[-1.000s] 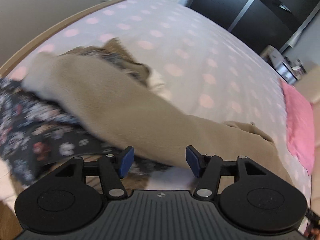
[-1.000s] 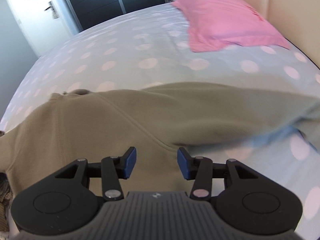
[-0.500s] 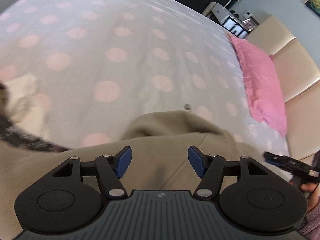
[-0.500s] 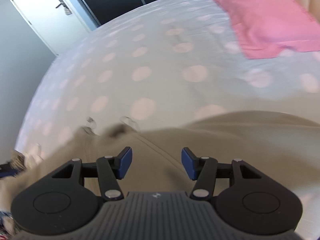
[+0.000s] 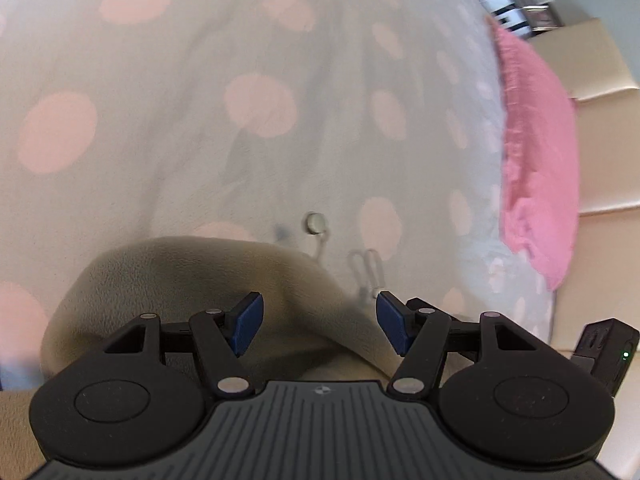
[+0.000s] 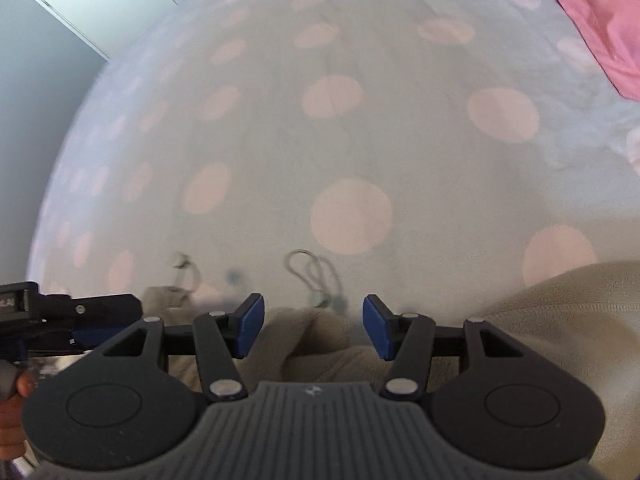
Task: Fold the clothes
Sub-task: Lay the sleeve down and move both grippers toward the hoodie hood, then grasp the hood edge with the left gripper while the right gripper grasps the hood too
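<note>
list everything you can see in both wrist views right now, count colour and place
beige garment: one, beige, on the bed just ahead of both grippers
drawcords: two with pale toggle ends, lying on the sheet at the garment's edge
bed sheet: one, pale grey with pink dots, fills most of both views
pink pillow: one, pink, right edge of the bed
headboard: cream panels, beyond the pillow
door: white, upper left in the right wrist view
shelving: blurred, top right
left gripper: black with blue pads, open, over the garment
right gripper: same, open
</note>
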Motion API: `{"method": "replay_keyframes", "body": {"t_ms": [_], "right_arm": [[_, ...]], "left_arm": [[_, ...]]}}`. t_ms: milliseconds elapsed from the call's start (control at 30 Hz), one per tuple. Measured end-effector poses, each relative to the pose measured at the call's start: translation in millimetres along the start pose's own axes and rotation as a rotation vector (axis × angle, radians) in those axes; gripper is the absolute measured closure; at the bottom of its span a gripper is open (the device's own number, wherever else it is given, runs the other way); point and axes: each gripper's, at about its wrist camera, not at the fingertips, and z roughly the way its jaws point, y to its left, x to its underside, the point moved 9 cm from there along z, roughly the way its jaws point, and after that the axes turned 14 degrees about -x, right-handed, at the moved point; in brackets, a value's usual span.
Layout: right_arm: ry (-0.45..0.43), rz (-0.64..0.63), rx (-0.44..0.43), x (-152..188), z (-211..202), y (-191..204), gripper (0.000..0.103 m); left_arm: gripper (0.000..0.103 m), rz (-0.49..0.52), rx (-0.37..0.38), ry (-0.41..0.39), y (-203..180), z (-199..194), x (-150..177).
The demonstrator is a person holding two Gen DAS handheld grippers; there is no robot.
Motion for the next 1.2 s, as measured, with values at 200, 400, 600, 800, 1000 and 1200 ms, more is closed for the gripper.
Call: {"method": "replay_keyframes", "body": {"t_ms": [200,400,600,800,1000,1200], "right_arm": [[0.082,0.024,-0.018,6.9,22.4,-2.5,0.074],[-0.024,-0.040,-0.048,6.4,-16.1,16.7,0.085],[-0.230,-0.206,-0.097,14.8,-106.9,65.0,0.086],[-0.328,-0.339,-0.139,86.3,-200.8,105.4,0.093],[-0.295,-0.356,-0.173,200.9,-224.4,98.3,0.103],[-0.203,-0.320,-0.159,282.3,-206.6,75.8,0.103]], "left_arm": [[0.061,-0.091,-0.009,0.043,1.4,29.9,-4.8],[0.092,0.032,0.024,-0.099,-17.6,-14.8,1.4],[0.096,0.151,0.143,-0.246,-31.7,-112.9,31.1],[0.096,0.258,0.193,-0.320,-21.3,-173.3,114.3],[0.101,0.299,0.217,-0.301,7.0,-177.3,216.7],[0.101,0.257,0.104,-0.250,51.5,-138.4,269.0]]}}
